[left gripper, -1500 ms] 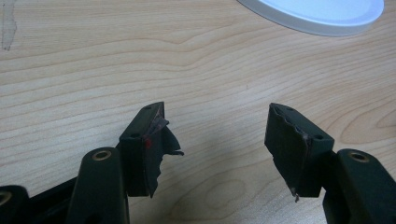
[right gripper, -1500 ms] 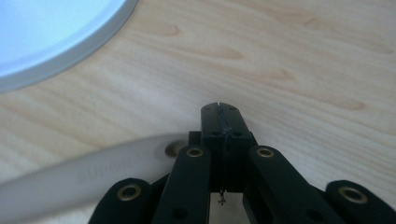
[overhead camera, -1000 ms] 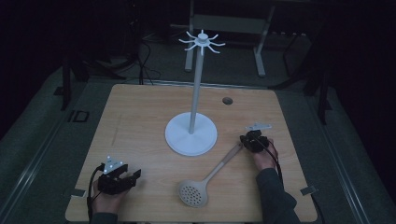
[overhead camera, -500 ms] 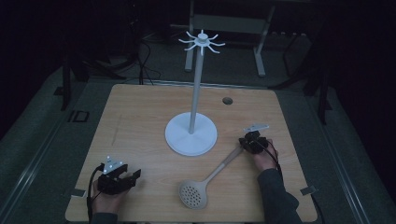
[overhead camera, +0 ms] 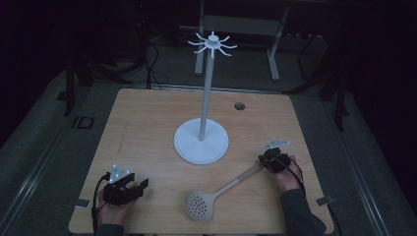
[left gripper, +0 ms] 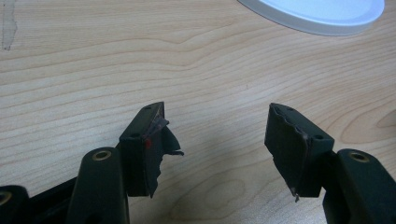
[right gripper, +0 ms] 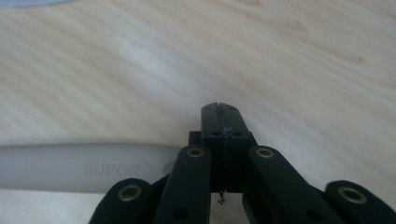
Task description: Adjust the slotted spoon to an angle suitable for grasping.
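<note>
1. Wooden table (overhead camera: 147,123), light grain, set in a dark room.
2. White stand (overhead camera: 201,140): round base near table centre, thin pole upright, ring of hooks on top. Base edge also at top of left gripper view (left gripper: 322,18).
3. Slotted spoon (overhead camera: 216,194) flat on table, front right of the stand base. Perforated bowl toward near edge, handle running up-right toward the right gripper. Grey handle with "SUPOR" mark in right gripper view (right gripper: 84,168), passing under and beside the jaws on their left, not between them.
4. Left gripper (overhead camera: 132,189) near front-left corner, low over table, well apart from spoon. Released: jaws wide, only bare wood between them in left gripper view (left gripper: 217,140).
5. Right gripper (overhead camera: 268,161) at right side of table, at the handle's end. Clenched: jaws pressed flat together in right gripper view (right gripper: 223,114), nothing gripped. Touching the handle or not: cannot tell.
6. Small dark round hole (overhead camera: 239,105) in tabletop, behind stand, far right.
</note>
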